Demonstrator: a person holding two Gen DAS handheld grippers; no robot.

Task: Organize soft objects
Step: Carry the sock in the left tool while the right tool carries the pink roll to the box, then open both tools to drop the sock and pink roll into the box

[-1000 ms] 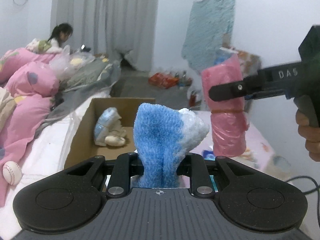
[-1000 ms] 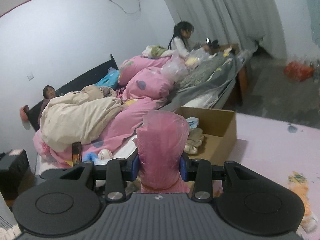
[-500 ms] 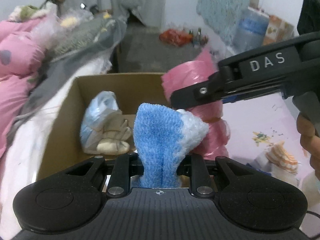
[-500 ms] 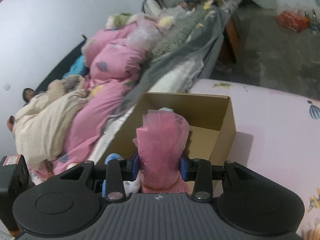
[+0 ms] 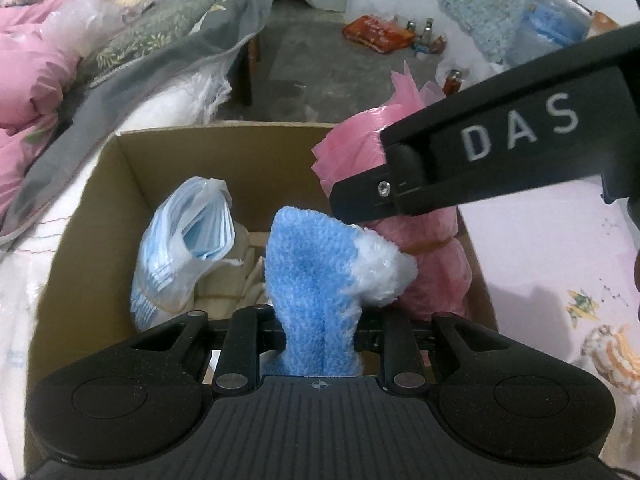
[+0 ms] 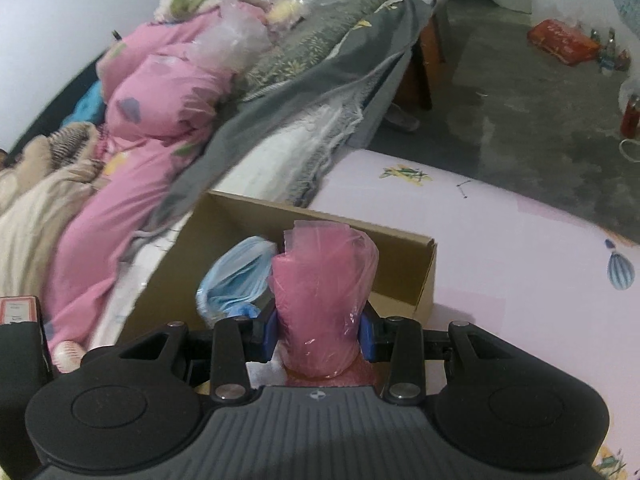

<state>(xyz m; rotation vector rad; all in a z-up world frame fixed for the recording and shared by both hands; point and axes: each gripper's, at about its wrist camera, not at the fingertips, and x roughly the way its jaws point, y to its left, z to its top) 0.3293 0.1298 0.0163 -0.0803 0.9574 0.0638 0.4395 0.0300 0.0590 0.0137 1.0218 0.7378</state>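
Where each claw grips, sock [image 5: 320, 280] and pink bag [image 6: 324, 300] vanish.

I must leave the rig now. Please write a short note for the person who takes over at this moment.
Left gripper: shut on the blue and white sock, over the cardboard box.
Right gripper: shut on the pink bag roll, at the box's right side.
Done: bag of face masks and a beige item lie in the box.
Left: lower and release both.
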